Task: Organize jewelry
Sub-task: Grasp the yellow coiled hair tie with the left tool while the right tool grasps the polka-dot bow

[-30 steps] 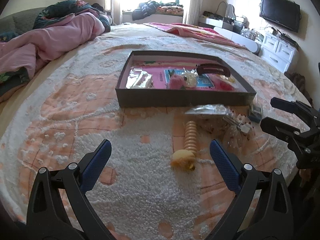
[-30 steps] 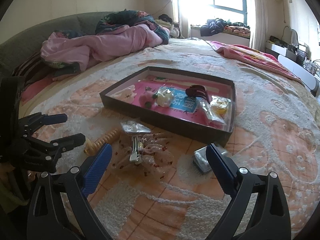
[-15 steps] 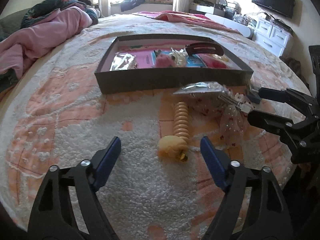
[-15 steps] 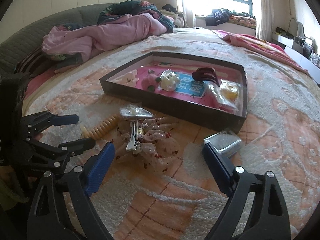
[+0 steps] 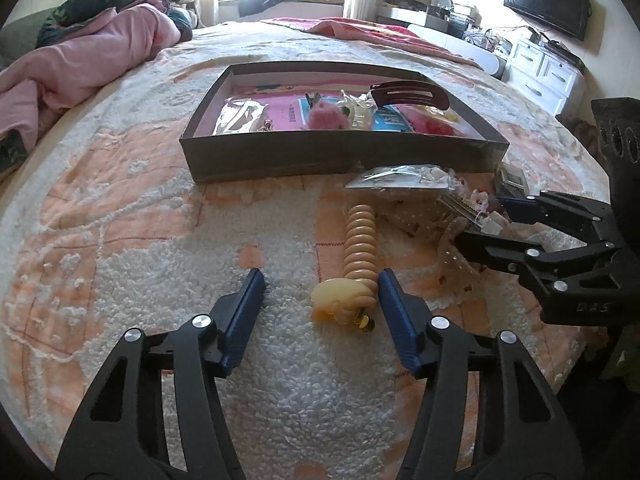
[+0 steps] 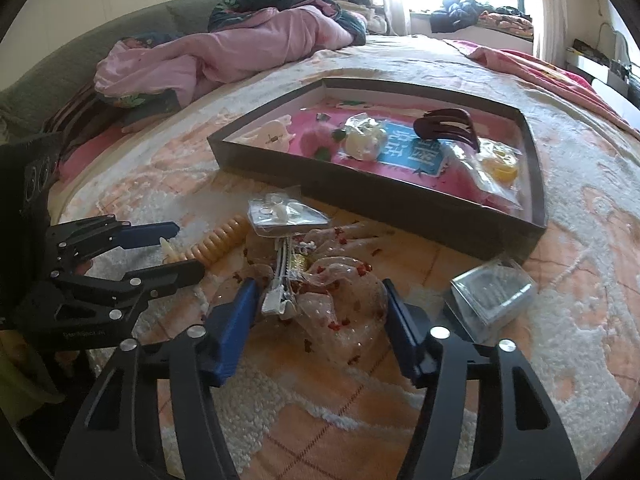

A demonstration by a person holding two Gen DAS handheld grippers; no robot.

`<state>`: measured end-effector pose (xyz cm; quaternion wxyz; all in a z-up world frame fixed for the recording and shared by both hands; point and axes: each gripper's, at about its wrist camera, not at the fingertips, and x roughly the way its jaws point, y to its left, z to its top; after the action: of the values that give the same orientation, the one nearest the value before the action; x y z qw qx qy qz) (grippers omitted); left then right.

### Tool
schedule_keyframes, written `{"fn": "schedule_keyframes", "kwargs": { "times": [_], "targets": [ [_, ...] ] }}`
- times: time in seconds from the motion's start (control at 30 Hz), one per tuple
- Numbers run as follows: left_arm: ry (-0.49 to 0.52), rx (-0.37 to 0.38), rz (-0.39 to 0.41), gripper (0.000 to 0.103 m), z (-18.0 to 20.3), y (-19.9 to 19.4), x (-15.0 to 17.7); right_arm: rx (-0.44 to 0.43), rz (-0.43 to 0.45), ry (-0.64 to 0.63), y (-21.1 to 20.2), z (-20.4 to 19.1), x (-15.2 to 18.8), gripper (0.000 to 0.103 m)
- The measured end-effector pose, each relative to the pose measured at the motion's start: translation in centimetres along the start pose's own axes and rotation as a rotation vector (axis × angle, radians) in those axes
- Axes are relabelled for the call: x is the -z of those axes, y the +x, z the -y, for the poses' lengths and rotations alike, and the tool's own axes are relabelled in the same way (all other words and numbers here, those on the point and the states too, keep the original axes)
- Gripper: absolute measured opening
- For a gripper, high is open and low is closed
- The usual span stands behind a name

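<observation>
A cream ribbed hair clip [image 5: 360, 240] with a yellow end lies on the bedspread. My left gripper [image 5: 320, 286] is low over it, jaws closing; the yellow end sits between the pads beside the right one, with the left pad clear. My right gripper [image 6: 318, 300] is closing around a clear spotted bag of hair clips [image 6: 328, 300], and its pads are not visibly pressing it. Each gripper shows in the other view: the right gripper [image 5: 480, 222], the left gripper [image 6: 186, 248]. A dark tray [image 5: 340, 156] [image 6: 400, 208] behind holds a dark red clip [image 5: 408, 94] and other accessories.
A flat clear packet [image 6: 284, 216] lies against the tray's near wall. A small clear plastic case [image 6: 492, 296] sits right of the bag. A pink duvet [image 5: 80, 56] is heaped far left. A white dresser [image 5: 552, 72] and TV stand beyond the bed's right edge.
Both grippers have narrowed their jaws and come lower and closer, the left over the cream clip's yellow end, the right over the spotted bag. Nothing on the bed has shifted.
</observation>
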<state>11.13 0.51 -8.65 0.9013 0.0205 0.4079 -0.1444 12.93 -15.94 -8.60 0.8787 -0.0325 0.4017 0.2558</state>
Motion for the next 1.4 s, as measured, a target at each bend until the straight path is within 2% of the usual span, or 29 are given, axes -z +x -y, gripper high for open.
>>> {"fn": "schedule_keyframes", "kwargs": {
  "times": [0.17, 0.23, 0.37, 0.87, 1.4],
  "targets": [
    [0.011, 0.003, 0.002, 0.039, 0.3, -0.1, 0.0, -0.026, -0.007, 0.002, 0.4, -0.1, 0.0, 0.042],
    [0.016, 0.026, 0.001, 0.024, 0.6, -0.1, 0.0, -0.029, -0.008, -0.011, 0.5, -0.4, 0.0, 0.036],
    [0.050, 0.033, -0.010, 0.022, 1.6, 0.1, 0.1, -0.045, -0.009, -0.027, 0.3, -0.8, 0.2, 0.024],
    [0.067, 0.045, 0.016, 0.021, 2.2, -1.0, 0.3, -0.056, 0.001, -0.002, -1.9, -0.6, 1.0, 0.021],
    [0.006, 0.030, 0.075, 0.020, 1.0, -3.3, -0.5, -0.016, 0.034, 0.015, -5.2, 0.3, 2.0, 0.021]
  ]
}}
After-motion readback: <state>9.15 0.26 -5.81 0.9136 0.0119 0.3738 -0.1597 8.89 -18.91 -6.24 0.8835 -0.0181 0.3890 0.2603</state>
